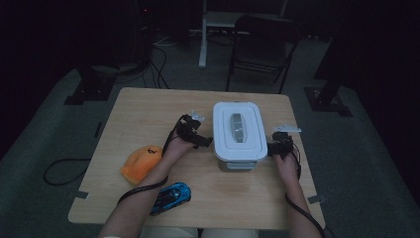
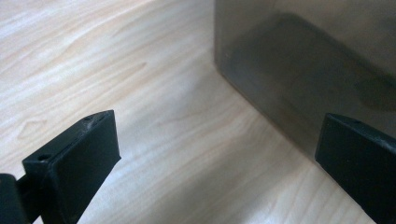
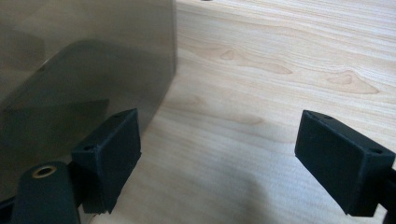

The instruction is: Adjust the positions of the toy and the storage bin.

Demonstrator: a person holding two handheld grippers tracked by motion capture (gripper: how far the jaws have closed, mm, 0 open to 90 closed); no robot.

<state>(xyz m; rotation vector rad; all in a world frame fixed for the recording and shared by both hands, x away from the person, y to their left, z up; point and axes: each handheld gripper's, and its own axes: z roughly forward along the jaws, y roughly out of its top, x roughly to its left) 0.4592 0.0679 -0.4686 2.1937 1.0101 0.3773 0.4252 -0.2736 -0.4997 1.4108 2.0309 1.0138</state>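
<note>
A white lidded storage box (image 1: 237, 148) with a grey handle (image 1: 238, 127) stands in the middle of the wooden table (image 1: 148, 111). My left gripper (image 1: 202, 140) is at the box's left side and my right gripper (image 1: 272, 148) at its right side, each held by a hand. In the left gripper view the left gripper (image 2: 218, 133) is open, low over the table, with the box's grey translucent wall (image 2: 308, 56) just beyond its right jaw. In the right gripper view the right gripper (image 3: 219, 133) is open too, its left jaw close to the box wall (image 3: 79, 56). Nothing sits between either pair of jaws.
An orange plush toy (image 1: 142, 163) lies left of the box, and a blue toy car (image 1: 172, 197) sits near the front edge. Cables trail from both grippers along the forearms. A folding chair (image 1: 262, 44) and dark stands are on the floor beyond the table.
</note>
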